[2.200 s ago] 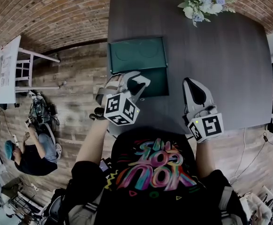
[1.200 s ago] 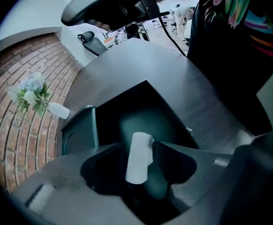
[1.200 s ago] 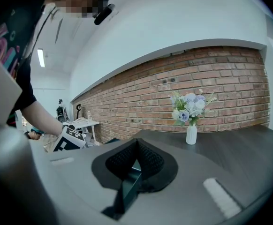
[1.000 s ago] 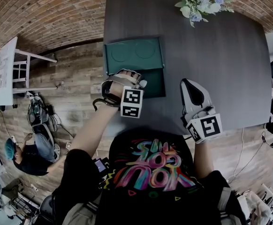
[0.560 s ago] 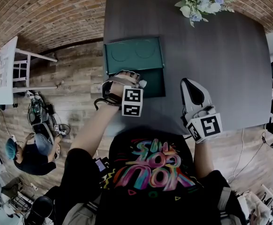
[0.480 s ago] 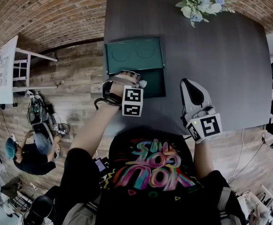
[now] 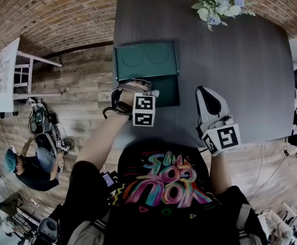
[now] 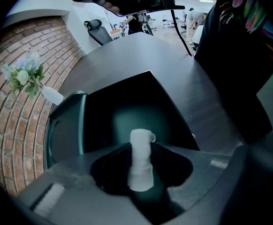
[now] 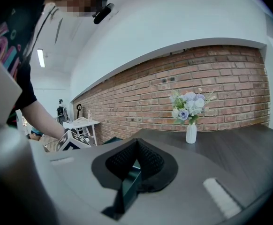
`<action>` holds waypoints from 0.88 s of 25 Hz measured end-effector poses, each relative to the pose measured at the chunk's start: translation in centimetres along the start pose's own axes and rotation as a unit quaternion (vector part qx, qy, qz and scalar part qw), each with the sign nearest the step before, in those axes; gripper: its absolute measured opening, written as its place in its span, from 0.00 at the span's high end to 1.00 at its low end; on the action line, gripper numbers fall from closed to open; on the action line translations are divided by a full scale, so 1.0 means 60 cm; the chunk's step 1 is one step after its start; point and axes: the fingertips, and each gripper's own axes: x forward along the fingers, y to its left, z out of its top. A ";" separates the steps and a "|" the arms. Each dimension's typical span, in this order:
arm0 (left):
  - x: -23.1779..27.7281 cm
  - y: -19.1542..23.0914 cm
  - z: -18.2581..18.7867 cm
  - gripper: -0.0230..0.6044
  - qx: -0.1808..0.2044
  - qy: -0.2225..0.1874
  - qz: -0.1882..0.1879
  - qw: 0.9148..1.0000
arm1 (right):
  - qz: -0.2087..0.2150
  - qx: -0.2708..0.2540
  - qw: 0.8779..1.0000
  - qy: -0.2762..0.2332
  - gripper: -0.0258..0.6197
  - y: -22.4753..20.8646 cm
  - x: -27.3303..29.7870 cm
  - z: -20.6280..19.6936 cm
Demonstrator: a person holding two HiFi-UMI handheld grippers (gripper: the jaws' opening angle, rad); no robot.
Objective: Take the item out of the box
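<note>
An open dark green box (image 7: 170, 90) lies near the table's left edge, its lid (image 7: 147, 60) flipped back behind it. My left gripper (image 7: 151, 92) points steeply down into the box. In the left gripper view a small white roll-shaped item (image 8: 140, 172) stands upright between the black pads, above the box's dark inside (image 8: 127, 116). The jaws of the left gripper (image 8: 141, 146) have just been closing, and both pads now touch the item. My right gripper (image 7: 203, 91) rests to the right of the box, shut and holding nothing (image 9: 136, 143).
A white vase of flowers (image 7: 220, 1) stands at the table's far edge, also visible as the vase (image 9: 191, 132) ahead of the right gripper. A person (image 7: 31, 170) crouches on the wooden floor at the left, near a white stand (image 7: 8, 75). The box sits close to the table's left edge.
Since the earliest frame my left gripper has swung over the box's front and tipped downward; over the last second it hardly shifts. The right gripper stays where it was.
</note>
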 end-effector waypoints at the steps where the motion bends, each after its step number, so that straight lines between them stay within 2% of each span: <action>1: -0.001 0.000 0.000 0.76 -0.002 -0.001 -0.001 1.000 | 0.000 0.000 1.000 0.000 0.96 0.000 -0.001 0.000; 14: -0.027 0.014 -0.002 0.76 -0.029 -0.013 0.026 0.999 | 0.007 -0.011 1.000 0.003 0.96 0.012 0.001 0.004; 22: -0.067 0.032 -0.007 0.76 -0.082 -0.041 0.059 0.994 | 0.020 -0.022 1.000 0.004 0.96 0.028 0.009 0.009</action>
